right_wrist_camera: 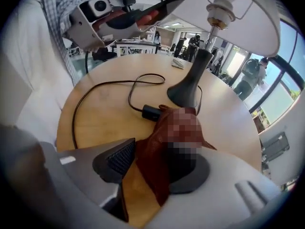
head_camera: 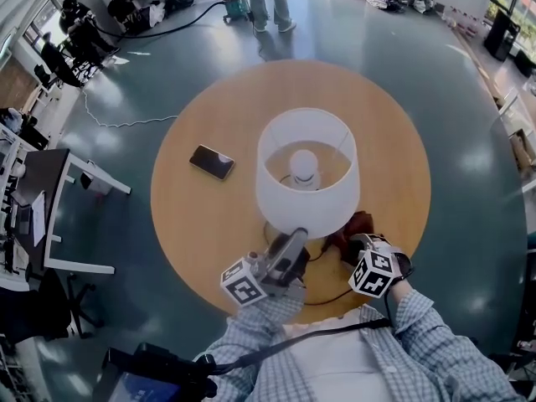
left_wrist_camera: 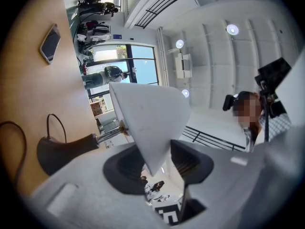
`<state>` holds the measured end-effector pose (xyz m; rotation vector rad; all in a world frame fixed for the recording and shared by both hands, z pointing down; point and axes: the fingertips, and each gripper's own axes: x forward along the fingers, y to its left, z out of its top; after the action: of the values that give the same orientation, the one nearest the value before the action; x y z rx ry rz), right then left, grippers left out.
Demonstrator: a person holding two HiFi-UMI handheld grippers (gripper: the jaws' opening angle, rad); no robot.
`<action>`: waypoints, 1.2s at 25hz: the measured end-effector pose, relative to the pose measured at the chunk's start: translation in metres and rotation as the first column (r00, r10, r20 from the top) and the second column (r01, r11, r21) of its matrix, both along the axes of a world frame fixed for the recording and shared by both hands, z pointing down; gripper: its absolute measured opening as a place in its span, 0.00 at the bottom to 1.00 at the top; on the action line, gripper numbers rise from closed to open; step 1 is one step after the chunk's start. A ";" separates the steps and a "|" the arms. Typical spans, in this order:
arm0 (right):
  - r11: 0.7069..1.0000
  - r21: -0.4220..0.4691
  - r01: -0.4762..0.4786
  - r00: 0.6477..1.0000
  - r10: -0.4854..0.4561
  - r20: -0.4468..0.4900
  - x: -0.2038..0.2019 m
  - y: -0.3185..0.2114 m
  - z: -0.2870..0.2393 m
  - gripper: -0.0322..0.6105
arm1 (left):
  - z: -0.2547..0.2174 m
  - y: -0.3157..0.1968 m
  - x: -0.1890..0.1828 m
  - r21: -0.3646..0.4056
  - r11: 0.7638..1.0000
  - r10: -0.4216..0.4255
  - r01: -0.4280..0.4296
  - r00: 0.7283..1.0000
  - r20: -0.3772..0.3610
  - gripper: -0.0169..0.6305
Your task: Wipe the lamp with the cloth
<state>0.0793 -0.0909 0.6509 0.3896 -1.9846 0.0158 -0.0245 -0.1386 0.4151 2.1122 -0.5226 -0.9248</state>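
Note:
A table lamp with a white shade stands on the round wooden table. My left gripper reaches up to the shade's near rim and is shut on it; in the left gripper view the shade's edge sits wedged between the pads. The dark lamp base stands just beyond the reddish-brown cloth. That cloth lies on the table between the spread jaws of my right gripper, which points steeply down and is open. In the head view the cloth shows to the right of the lamp's foot.
A black phone lies on the table left of the lamp. The lamp's black cord with its inline switch loops over the near part of the table. A person stands on the floor beyond the table; desks and chairs are at the far left.

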 end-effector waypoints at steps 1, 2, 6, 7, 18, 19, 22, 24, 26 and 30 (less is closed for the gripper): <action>1.000 -0.001 -0.005 1.000 0.005 0.014 0.000 -0.001 0.001 0.37 | 0.001 0.000 -0.001 0.001 1.000 -0.002 0.002 1.000 -0.003 0.28; 1.000 -0.003 -0.021 0.999 0.021 0.035 0.000 -0.002 0.000 0.37 | 0.001 -0.001 -0.001 0.001 1.000 -0.003 0.003 1.000 -0.008 0.28; 0.990 0.004 -0.144 0.984 0.143 0.103 0.008 -0.014 -0.002 0.19 | 0.001 -0.001 -0.001 -0.005 1.000 -0.002 0.002 1.000 -0.020 0.28; 0.986 -0.007 -0.165 0.980 0.165 0.112 0.008 -0.017 -0.003 0.18 | 0.001 -0.001 -0.001 -0.005 1.000 -0.002 0.002 1.000 -0.021 0.28; 0.736 -0.500 -0.457 0.442 0.675 0.591 0.039 -0.053 -0.077 0.16 | 0.006 -0.002 -0.002 -0.012 1.000 0.000 0.000 1.000 -0.014 0.27; 0.724 -0.511 -0.464 0.388 0.684 0.618 0.046 -0.055 -0.089 0.16 | 0.006 -0.002 -0.002 -0.013 1.000 0.000 0.000 1.000 -0.014 0.27; 0.719 -0.493 -0.490 0.279 0.665 0.693 0.065 -0.060 -0.130 0.16 | 0.006 -0.001 -0.001 -0.013 1.000 0.000 0.000 1.000 -0.013 0.26; 0.742 -0.443 -0.503 0.251 0.616 0.747 0.072 -0.065 -0.163 0.16 | 0.006 -0.001 -0.001 -0.011 1.000 -0.003 0.003 1.000 -0.015 0.26; 0.781 -0.365 -0.507 0.253 0.539 0.803 0.071 -0.069 -0.203 0.16 | 0.008 -0.002 -0.002 -0.008 1.000 -0.005 0.005 1.000 -0.016 0.26; 0.862 -0.168 -0.478 0.292 0.337 0.895 0.051 -0.070 -0.287 0.16 | 0.009 -0.002 -0.001 -0.006 1.000 -0.005 0.005 1.000 -0.014 0.25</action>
<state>0.1300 -0.1608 0.3639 1.2001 -2.9254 0.5575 -0.0254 -0.1404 0.4237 2.0988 -0.5237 -0.9392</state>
